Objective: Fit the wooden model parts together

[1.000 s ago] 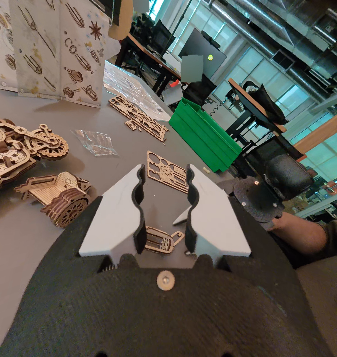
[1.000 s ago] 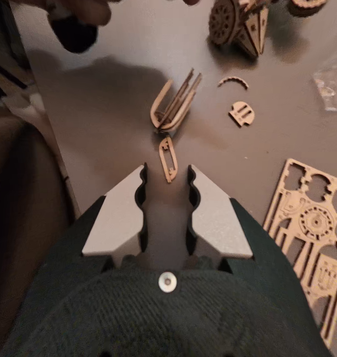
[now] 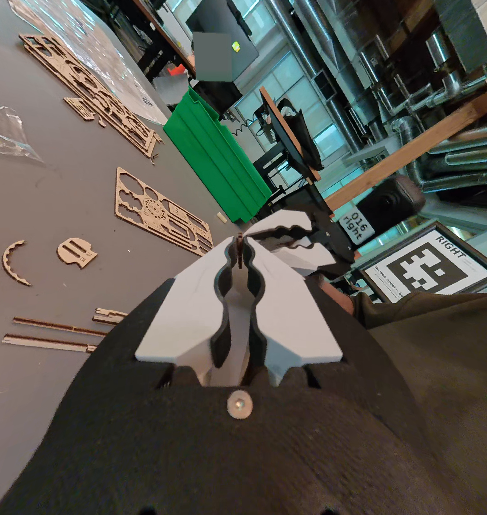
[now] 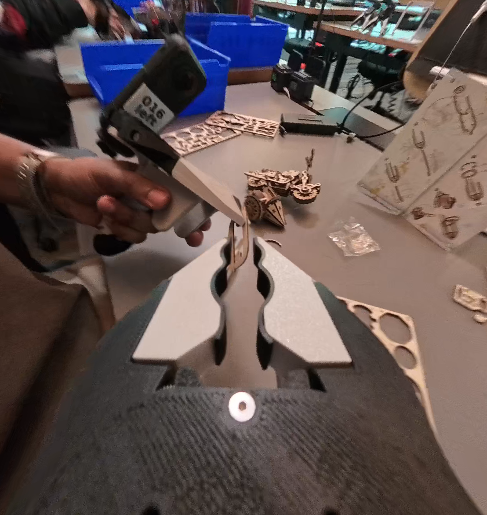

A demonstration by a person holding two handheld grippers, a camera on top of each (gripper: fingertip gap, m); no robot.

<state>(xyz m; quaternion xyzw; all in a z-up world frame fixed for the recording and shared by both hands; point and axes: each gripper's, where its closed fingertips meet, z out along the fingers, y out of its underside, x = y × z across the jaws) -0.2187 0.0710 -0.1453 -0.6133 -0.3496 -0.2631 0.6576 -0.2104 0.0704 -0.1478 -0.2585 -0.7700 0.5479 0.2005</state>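
My left gripper (image 3: 239,242) is shut on a thin wooden part (image 3: 240,250), seen edge-on at its fingertips and held above the grey table (image 3: 69,172). In the right wrist view a hand holds the left gripper (image 4: 238,216), which comes in from the left. Its tip meets a curved, slatted wooden part (image 4: 238,250) that stands between the fingertips of my right gripper (image 4: 240,242). The right jaws are narrowed around that part. The right gripper (image 3: 281,237) also shows just beyond the left fingertips.
Punched wooden sheets (image 3: 158,211) (image 4: 390,334), a toothed arc (image 3: 12,262), a slotted disc (image 3: 75,252) and sticks (image 3: 50,326) lie on the table. A built wooden motorcycle (image 4: 278,186), plastic bag (image 4: 352,239), illustrated box (image 4: 446,156) and green bin (image 3: 214,161) stand around. Less than 4 cm separates the two grippers' tips.
Both grippers have risen from the table and come together tip to tip. Both jaws were open and empty; the left has shut on a thin part and the right has narrowed around the curved part.
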